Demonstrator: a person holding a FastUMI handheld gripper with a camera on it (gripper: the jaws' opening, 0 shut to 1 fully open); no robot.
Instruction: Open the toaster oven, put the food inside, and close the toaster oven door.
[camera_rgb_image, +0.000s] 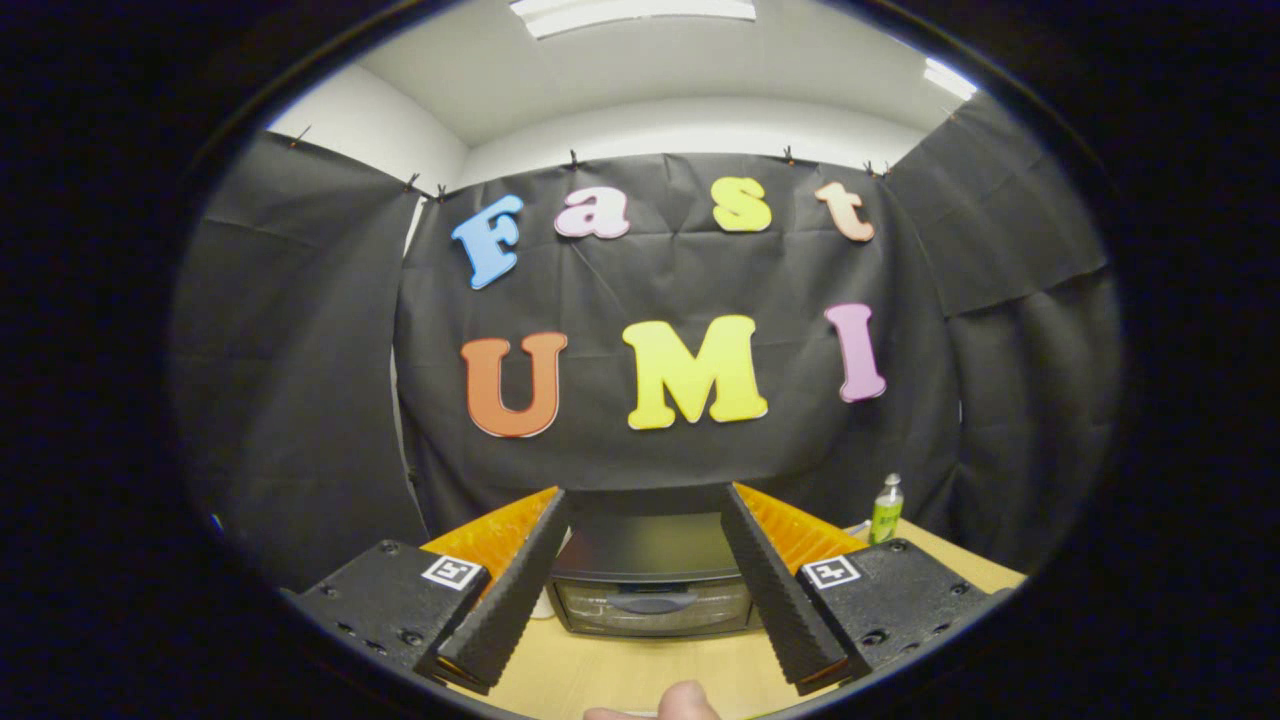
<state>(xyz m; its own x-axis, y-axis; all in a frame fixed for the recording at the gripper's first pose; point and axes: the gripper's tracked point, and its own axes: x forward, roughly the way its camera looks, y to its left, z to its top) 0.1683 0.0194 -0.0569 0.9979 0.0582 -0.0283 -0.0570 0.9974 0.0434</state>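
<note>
Gripper fingers spread, empty; shut toaster oven just ahead btwn them.

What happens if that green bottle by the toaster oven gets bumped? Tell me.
The green bottle stands upright, tall and narrow, so it would probably tip easily. Its round body would likely roll on the smooth table. The gripper is open, fingers framing the toaster oven, well short of it.

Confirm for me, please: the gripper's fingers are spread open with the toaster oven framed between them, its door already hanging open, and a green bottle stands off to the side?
Not quite. In the gripper view the toaster oven has its door shut, handle across the front. The rest holds: the gripper is open, its fingers framing the oven, and the green bottle stands on the table off to the side.
</note>
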